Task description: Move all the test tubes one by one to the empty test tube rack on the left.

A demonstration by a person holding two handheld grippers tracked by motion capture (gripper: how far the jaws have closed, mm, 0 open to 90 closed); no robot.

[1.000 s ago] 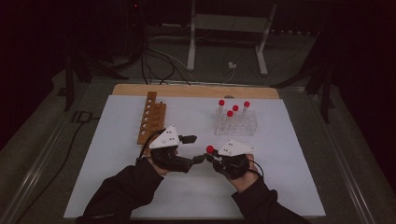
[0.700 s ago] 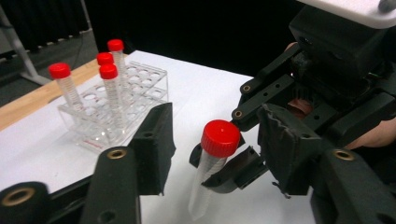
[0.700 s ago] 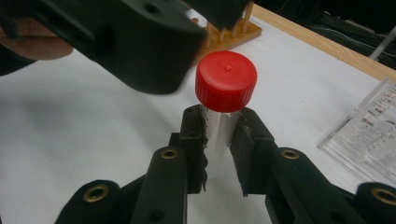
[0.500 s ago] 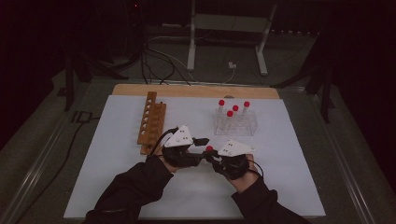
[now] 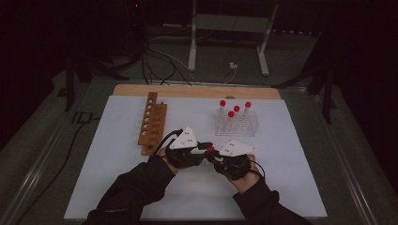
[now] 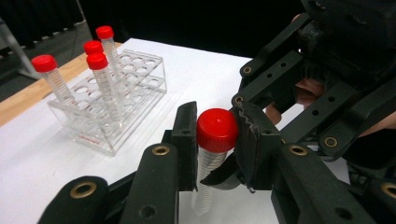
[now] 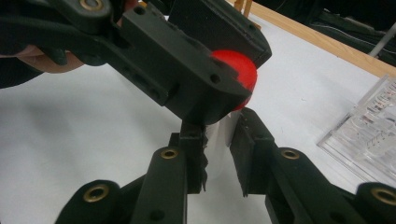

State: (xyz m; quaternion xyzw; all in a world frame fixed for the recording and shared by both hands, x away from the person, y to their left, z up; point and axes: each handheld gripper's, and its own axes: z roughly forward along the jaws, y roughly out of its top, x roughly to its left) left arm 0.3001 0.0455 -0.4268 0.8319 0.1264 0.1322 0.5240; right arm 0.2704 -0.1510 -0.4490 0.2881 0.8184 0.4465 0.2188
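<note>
Two grips on one clear plastic tube [image 6: 208, 175] with red screw cap [image 6: 217, 129]: left gripper [image 6: 215, 140], jaws just closed, clamped on the cap; right gripper [image 7: 217, 156] clamped on the tube body. Held above white table sheet [image 5: 122, 187]. Clear acrylic rack [image 5: 237, 124] of four red-capped tubes [image 5: 231, 114] at one o'clock, brown wooden rack [image 5: 153, 123] at ten o'clock.

A red cap [image 6: 217, 129] is topping the clear tube [image 6: 205, 179], whose wall is showing fine printed marks. Black jaws of both grippers are flanking it, with brass-coloured rivets [image 6: 160, 150] shining on them. Four more red-capped tubes [image 6: 97, 61] are standing in a clear rack [image 5: 237, 125]. A brown wooden rack [image 5: 152, 123] is lying on the white sheet [image 5: 291, 154], edged by a tan board [image 5: 197, 91]. Sleeves [image 5: 141, 187] are showing black.
</note>
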